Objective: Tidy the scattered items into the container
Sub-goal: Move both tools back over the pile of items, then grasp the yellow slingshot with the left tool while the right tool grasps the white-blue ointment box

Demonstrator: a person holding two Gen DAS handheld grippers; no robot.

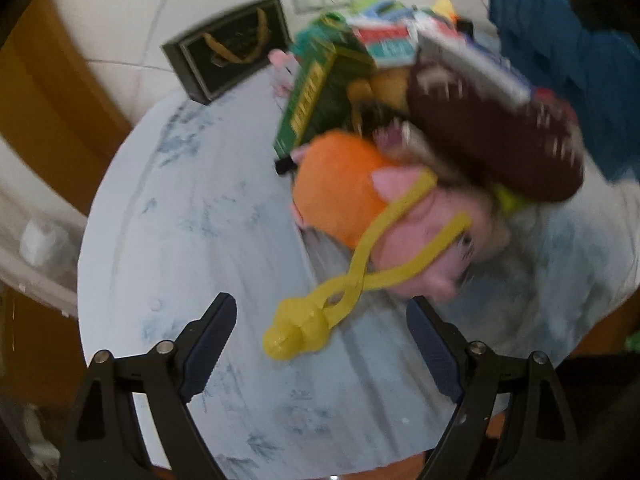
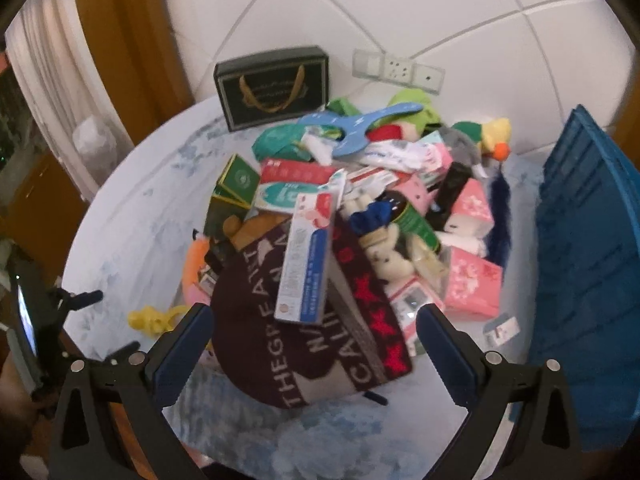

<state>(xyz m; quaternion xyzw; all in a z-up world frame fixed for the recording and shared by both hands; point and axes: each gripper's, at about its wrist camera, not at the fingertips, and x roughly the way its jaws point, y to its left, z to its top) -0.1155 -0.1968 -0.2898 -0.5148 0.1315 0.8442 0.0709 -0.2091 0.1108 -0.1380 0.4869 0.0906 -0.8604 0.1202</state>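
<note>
A heap of scattered items covers the round table (image 1: 192, 208). My left gripper (image 1: 322, 344) is open just above a yellow duck-shaped clip (image 1: 316, 316), which lies against an orange and pink plush toy (image 1: 352, 196). Nothing is between its pads. Behind the toy are a maroon knit hat (image 1: 492, 132) and a green box (image 1: 316, 96). My right gripper (image 2: 314, 320) is open over the same maroon hat (image 2: 280, 352), with a toothpaste box (image 2: 308, 264) lying on it. The blue crate (image 2: 584, 260) stands at the right edge of the table. The yellow clip (image 2: 152, 320) shows at the left.
A black gift box (image 2: 272, 84) stands at the back of the table by the white padded wall (image 2: 400, 8). Pink tissue packs (image 2: 472, 284), a blue plastic hanger (image 2: 360, 124) and small plush toys (image 2: 496, 132) fill the heap. Bare tablecloth lies left of the heap.
</note>
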